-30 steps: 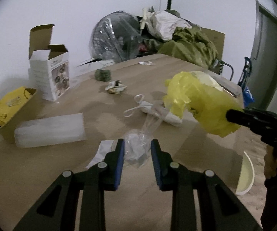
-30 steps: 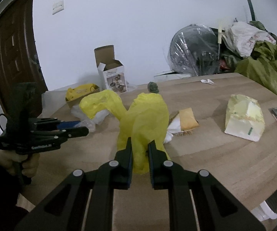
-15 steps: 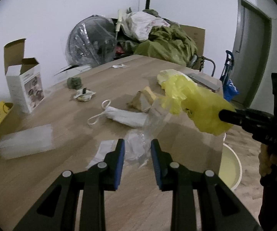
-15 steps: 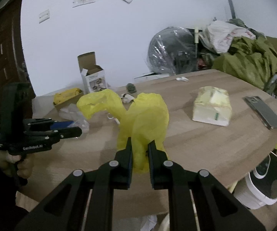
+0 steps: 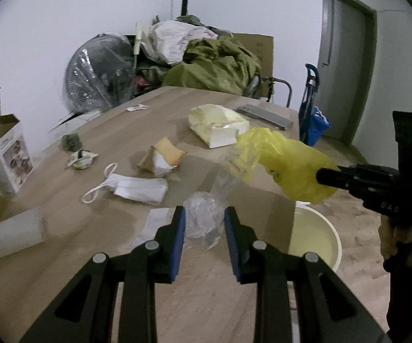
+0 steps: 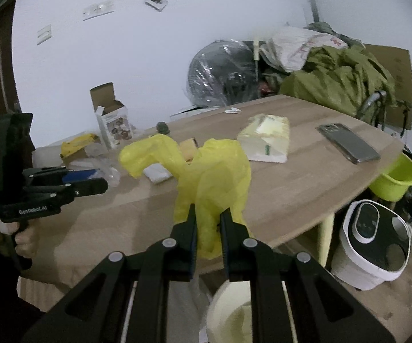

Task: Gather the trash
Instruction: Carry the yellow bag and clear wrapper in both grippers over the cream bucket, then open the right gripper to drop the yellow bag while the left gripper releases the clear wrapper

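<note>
My left gripper (image 5: 204, 223) is shut on a crumpled clear plastic bag (image 5: 203, 217) and holds it above the wooden table (image 5: 137, 125). My right gripper (image 6: 208, 225) is shut on a yellow plastic bag (image 6: 214, 174), held beyond the table's near edge; the bag also shows in the left wrist view (image 5: 288, 163). A pale bin (image 5: 311, 237) stands on the floor below the yellow bag; its rim shows in the right wrist view (image 6: 228, 317). On the table lie a white face mask (image 5: 131, 188), a crumpled wrapper (image 5: 81, 160) and a torn yellow packet (image 5: 163, 157).
A pale tissue pack (image 5: 220, 125), a phone (image 6: 347, 145), an open white carton (image 5: 4, 154), a clear plastic roll (image 5: 11, 234) and a dark green lump (image 5: 70, 141) are on the table. A lime bucket (image 6: 397, 177) and a white appliance (image 6: 371, 240) stand on the floor.
Both grippers have swung right with their bags toward the table's near edge. The pale bin has come into view below them.
</note>
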`<action>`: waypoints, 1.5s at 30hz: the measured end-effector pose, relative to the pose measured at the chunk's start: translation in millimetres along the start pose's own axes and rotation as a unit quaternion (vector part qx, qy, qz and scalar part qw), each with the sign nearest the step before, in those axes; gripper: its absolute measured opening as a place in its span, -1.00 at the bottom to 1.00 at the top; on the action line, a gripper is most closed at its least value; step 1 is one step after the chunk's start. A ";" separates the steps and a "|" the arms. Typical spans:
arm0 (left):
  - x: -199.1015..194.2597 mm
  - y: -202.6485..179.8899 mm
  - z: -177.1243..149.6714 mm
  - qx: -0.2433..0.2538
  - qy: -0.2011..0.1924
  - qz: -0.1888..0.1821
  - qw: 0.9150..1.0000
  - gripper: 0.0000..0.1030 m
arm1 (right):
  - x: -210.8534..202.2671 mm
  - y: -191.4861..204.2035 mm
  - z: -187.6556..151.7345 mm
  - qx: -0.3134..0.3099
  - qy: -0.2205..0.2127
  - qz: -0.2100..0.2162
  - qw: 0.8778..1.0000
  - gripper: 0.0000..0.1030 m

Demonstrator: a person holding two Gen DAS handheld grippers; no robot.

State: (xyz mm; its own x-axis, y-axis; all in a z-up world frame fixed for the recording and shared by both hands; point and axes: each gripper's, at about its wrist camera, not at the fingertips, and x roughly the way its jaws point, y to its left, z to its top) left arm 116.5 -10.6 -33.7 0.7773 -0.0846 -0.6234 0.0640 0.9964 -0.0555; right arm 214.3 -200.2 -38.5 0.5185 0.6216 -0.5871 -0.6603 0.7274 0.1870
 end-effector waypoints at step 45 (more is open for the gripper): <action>53.9 -112.6 1.3 0.093 0.042 -0.132 0.986 -0.48 | -29.0 -92.4 -106.7 0.122 0.090 -0.111 0.982 -0.07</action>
State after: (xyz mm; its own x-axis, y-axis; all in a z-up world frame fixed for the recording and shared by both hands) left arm 152.1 -127.3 -60.1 0.6642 -0.3342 -0.6687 0.3770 0.9222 -0.0864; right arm 202.2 -316.5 -122.8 0.5159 0.3952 -0.7600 -0.3814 0.9004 0.2093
